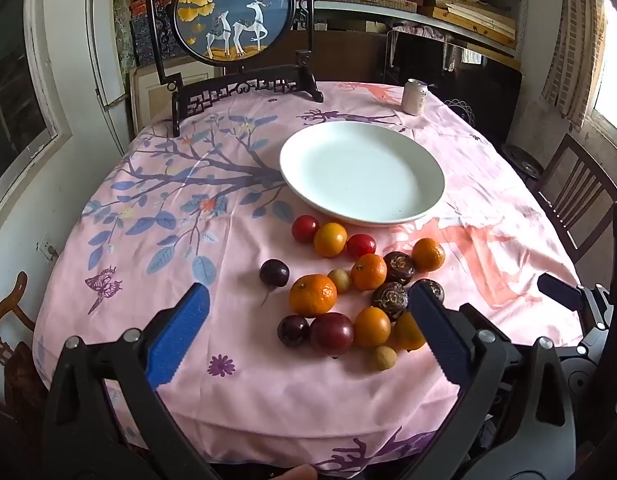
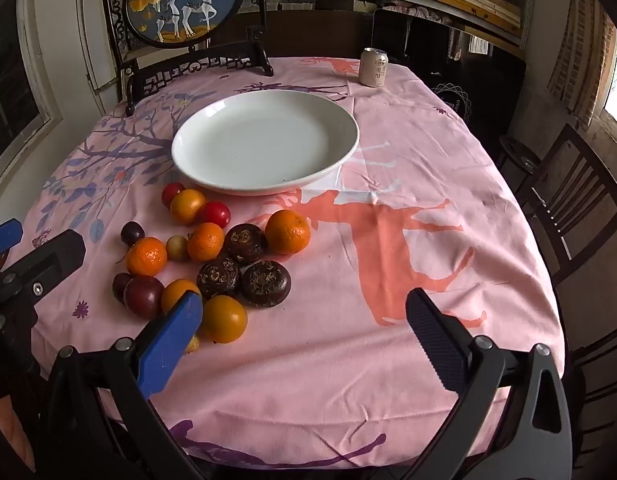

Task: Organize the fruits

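Lying loose on the worktop [image 1: 236, 392] just before the bare white plate [image 1: 424, 168], the fruits [image 1: 340, 292] look light, round, smooth and bruisable, so grip each gently across its middle. Left gripper [image 1: 308, 312] and right gripper [image 2: 304, 312] hover with jaws wide, holding nothing.

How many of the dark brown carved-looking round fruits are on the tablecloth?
3. One lies beside the far-right tangerine; two, and, sit side by side nearer the camera. None seems hidden.
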